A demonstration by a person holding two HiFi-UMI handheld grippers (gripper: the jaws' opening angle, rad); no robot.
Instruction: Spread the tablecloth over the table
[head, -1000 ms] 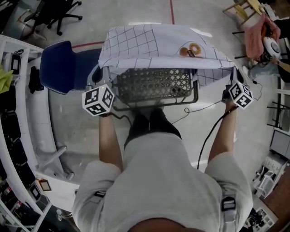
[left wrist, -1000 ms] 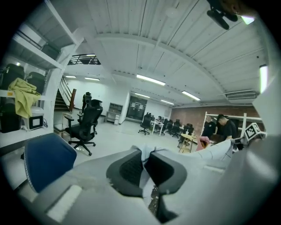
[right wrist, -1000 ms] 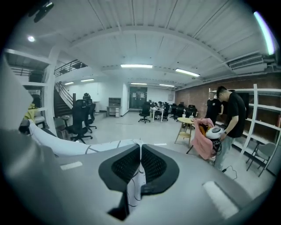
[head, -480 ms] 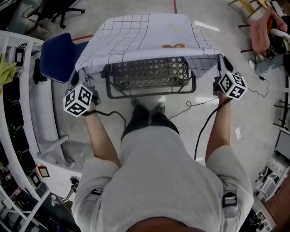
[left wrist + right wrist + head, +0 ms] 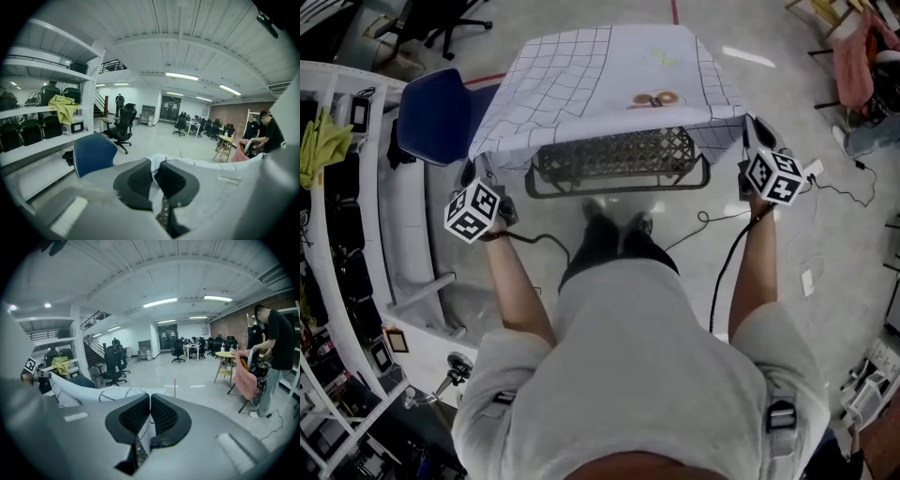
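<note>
- I have the left gripper (image 5: 153,180) clamped on the tablecloth (image 5: 600,80); its near left corner is pinched between the jaws.
- My right gripper (image 5: 149,416) is clamped on the near right corner likewise.
- Ahead of both jaws, the cloth drapes over the mesh table (image 5: 614,157).

There's a blue chair (image 5: 436,112) just off the outer side of my left tool (image 5: 153,173). Past it runs white shelving (image 5: 356,234), with a yellow-green cloth (image 5: 63,105) lying up on one shelf. A black office chair (image 5: 123,126) stands farther ahead. Ahead of my right tool (image 5: 150,408) there's a red floor line (image 5: 175,386). Out to its right hangs a pink cloth (image 5: 243,373), and a person (image 5: 272,338) in black stands beside it.
</note>
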